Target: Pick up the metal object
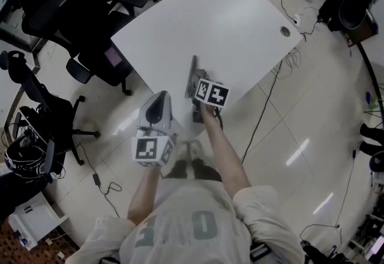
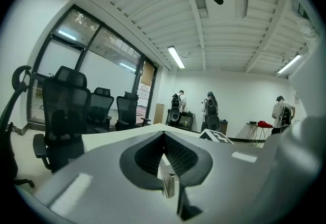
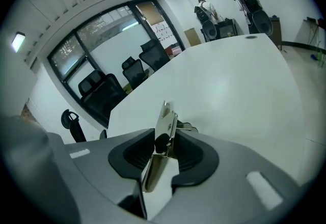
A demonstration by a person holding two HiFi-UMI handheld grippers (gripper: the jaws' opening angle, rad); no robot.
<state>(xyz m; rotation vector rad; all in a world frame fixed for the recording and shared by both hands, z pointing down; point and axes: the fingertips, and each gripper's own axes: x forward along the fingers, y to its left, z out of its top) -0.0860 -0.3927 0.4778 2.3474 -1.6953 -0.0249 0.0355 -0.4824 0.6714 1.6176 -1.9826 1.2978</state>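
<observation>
One metal object [image 3: 164, 129], one table [image 1: 210, 23]

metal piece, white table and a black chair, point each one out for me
metal piece [image 3: 166, 119], right gripper view, on its shiny flat plate
white table [image 1: 222, 23], head view, on the bare middle of its top
black chair [image 2: 63, 101], left gripper view, on its backrest

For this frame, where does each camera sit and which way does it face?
Head view: on the person's head, facing steeply down at the white table; both forearms, the left gripper and the right gripper show.
Left gripper view: on the left gripper, facing across the room; its shut jaws show.
Right gripper view: on the right gripper, facing over the table; its jaws grip the metal object.
Shared: both gripper views show office chairs.
</observation>
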